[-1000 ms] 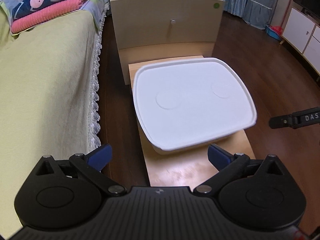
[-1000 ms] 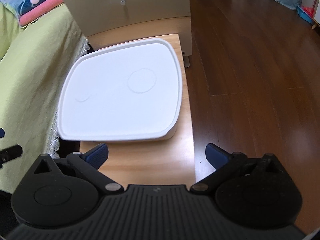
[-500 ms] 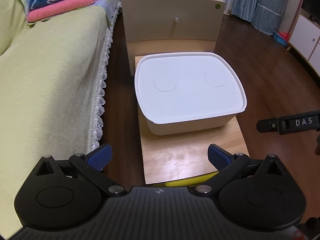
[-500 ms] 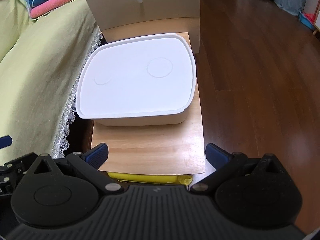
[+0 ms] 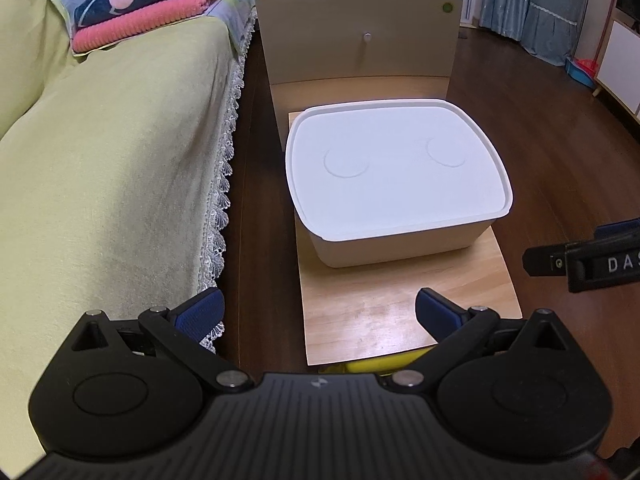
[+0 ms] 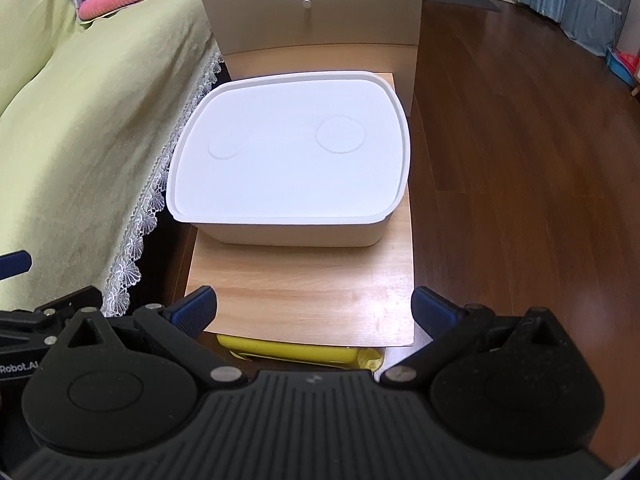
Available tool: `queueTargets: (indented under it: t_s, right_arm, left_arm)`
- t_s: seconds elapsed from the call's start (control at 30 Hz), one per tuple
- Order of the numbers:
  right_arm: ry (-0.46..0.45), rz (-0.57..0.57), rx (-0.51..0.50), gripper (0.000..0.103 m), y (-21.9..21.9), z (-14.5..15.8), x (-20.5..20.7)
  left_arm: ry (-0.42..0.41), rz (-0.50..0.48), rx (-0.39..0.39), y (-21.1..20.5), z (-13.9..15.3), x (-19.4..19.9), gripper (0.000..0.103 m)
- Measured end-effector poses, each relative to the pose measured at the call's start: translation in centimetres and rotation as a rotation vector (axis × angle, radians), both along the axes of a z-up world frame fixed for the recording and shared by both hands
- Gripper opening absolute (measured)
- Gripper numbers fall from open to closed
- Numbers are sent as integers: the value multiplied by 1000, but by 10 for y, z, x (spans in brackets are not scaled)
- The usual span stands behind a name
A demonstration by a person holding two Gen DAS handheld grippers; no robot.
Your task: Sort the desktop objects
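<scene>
While both tongs (image 5: 318, 312) (image 6: 314, 308) gape empty, lidded white box (image 5: 396, 176) on wooden board (image 5: 400, 312), bed (image 5: 112, 160) alongside.

lidded box (image 6: 292, 168) fills table's (image 6: 304, 300) far half, near half bare

Folded blankets (image 5: 148, 4) rest on the green-covered bed (image 5: 112, 168), curtains (image 5: 532, 12) hang beyond the dark wooden floor (image 6: 520, 160).

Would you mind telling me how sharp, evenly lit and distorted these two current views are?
Left wrist view: sharp, warm indoor light, white plastic lidded box slightly overexposed, fisheye bending the wooden table's edges. Right wrist view: equally sharp, glare on the glossy brown floor, dark vignette in the corners.
</scene>
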State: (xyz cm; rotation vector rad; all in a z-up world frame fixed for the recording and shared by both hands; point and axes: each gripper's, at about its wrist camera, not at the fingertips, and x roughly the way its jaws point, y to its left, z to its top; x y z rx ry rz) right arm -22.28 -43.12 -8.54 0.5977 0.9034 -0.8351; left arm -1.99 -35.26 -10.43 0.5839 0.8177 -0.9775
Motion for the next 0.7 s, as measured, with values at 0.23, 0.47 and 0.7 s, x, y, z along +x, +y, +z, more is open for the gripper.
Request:
queueTargets:
  t_s: [0.23, 0.47, 0.7]
  right_arm:
    - [-2, 22, -21, 102, 7, 1, 6]
    - [-5, 24, -37, 102, 9, 3, 6]
    - [-15, 27, -37, 102, 10, 3, 7]
  left_arm:
    - [-26, -6, 11, -3, -1, -3, 102]
    - [-17, -9, 11, -4, 0, -1, 102]
    - [-36, -19, 17, -6, 0, -3, 102]
